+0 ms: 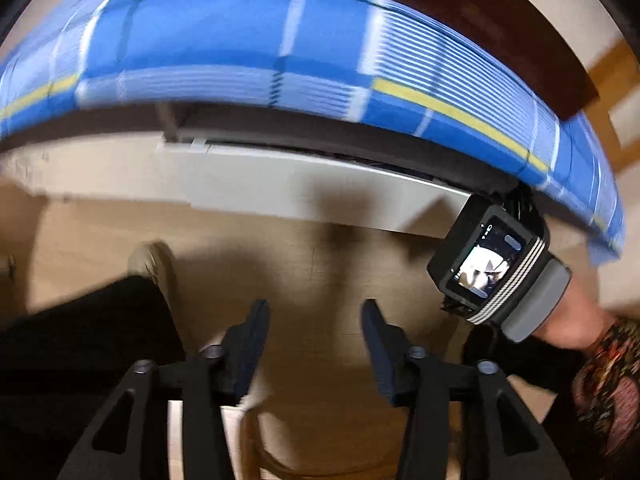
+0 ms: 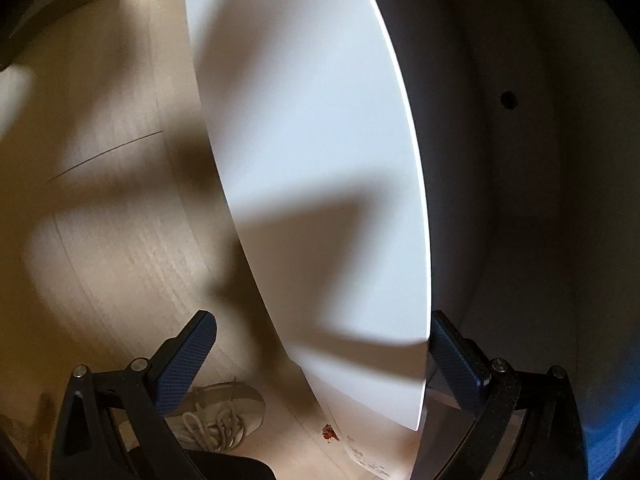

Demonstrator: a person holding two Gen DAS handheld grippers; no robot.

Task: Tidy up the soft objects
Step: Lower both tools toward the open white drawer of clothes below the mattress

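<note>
A bed with a blue plaid sheet (image 1: 248, 36) fills the top of the left wrist view. Under it a white drawer front (image 1: 280, 188) stands pulled out a little. My left gripper (image 1: 316, 344) is open and empty, held over the wooden floor in front of the drawer. My right gripper (image 2: 320, 360) is open, with the white drawer front panel (image 2: 312, 160) running between its fingers. The right gripper's body (image 1: 492, 268) shows at the drawer's right end in the left wrist view. No soft object is visible in either gripper.
The wooden floor (image 1: 320, 280) lies below the bed. The person's leg and shoe (image 1: 152, 264) are at the left, and a white laced shoe (image 2: 224, 412) is by the right gripper. The drawer's dim inside (image 2: 520, 200) is on the right.
</note>
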